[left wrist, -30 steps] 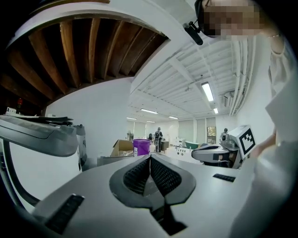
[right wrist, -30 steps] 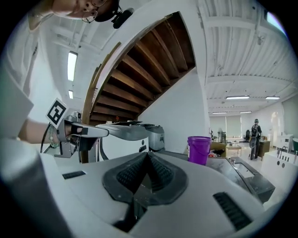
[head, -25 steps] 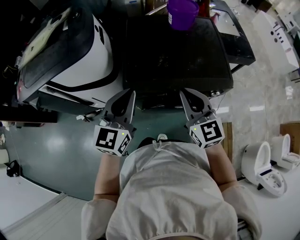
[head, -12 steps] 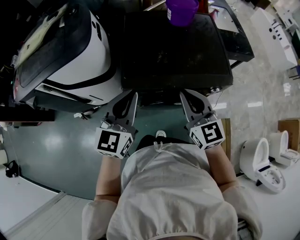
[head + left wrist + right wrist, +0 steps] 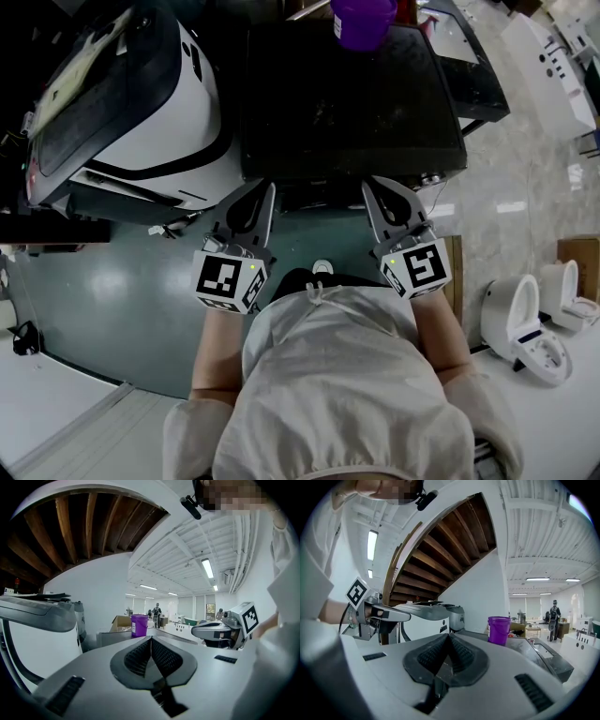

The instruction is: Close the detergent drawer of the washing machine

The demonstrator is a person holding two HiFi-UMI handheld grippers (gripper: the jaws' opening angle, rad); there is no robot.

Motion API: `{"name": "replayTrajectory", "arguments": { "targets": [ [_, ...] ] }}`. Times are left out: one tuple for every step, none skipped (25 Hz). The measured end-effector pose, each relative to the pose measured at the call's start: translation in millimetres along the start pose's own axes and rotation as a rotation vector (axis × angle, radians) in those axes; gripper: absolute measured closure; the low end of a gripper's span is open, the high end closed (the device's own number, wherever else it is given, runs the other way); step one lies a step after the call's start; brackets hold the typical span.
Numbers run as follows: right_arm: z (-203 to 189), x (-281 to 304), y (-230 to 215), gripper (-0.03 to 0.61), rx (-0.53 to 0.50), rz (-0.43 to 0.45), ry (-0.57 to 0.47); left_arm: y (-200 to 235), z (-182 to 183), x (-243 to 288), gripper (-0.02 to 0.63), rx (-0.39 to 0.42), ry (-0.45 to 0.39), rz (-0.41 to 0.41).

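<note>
The washing machine (image 5: 352,103) has a flat black top and stands right in front of me. Its front face is in shadow and I cannot make out the detergent drawer. My left gripper (image 5: 265,192) is shut with nothing in it, its tip at the machine's front edge on the left. My right gripper (image 5: 368,187) is also shut on nothing, level with it at the front edge. The left gripper view shows the left gripper (image 5: 151,639) with jaws pressed together. In the right gripper view the right gripper (image 5: 448,635) has its jaws pressed together too.
A purple bucket (image 5: 361,21) stands on the far part of the black top. A white and black machine (image 5: 131,103) with a slanted lid stands close on the left. White toilets (image 5: 525,328) sit on the floor at the right. The floor under the grippers is dark green.
Hardly anything: both grippers stay shut at the machine's front edge, and the head view has shifted only slightly.
</note>
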State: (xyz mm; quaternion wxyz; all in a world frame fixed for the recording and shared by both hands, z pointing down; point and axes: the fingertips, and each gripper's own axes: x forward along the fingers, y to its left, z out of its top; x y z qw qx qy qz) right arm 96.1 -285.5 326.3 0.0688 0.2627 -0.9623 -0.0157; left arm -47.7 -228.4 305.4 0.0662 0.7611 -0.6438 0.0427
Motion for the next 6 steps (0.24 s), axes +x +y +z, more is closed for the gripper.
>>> {"name": "replayTrajectory", "arguments": {
  "targets": [
    [0.1,-0.2,0.2,0.578,-0.008,0.002,-0.001,0.2,-0.5,0.7,0.594,0.000,0.005,0.002],
    [0.1,-0.2,-0.2,0.578,-0.010,0.003,-0.003,0.4,-0.5,1.1,0.594,0.000,0.006,0.004],
    [0.1,0.0,-1.1,0.578,-0.006,0.002,-0.006,0.5,-0.1,1.4,0.594,0.001,0.006,0.004],
    [0.2,0.4,-2.3,0.578,0.000,0.000,-0.009,0.5,0.3,1.7,0.594,0.002,0.005,0.004],
    [0.3,0.8,-3.6,0.578,0.008,-0.002,-0.013,0.4,0.8,1.9,0.594,0.002,0.003,0.003],
    [0.3,1.2,-4.9,0.578,0.015,-0.004,-0.017,0.2,1.1,2.2,0.594,0.003,0.002,0.002]
  ]
}}
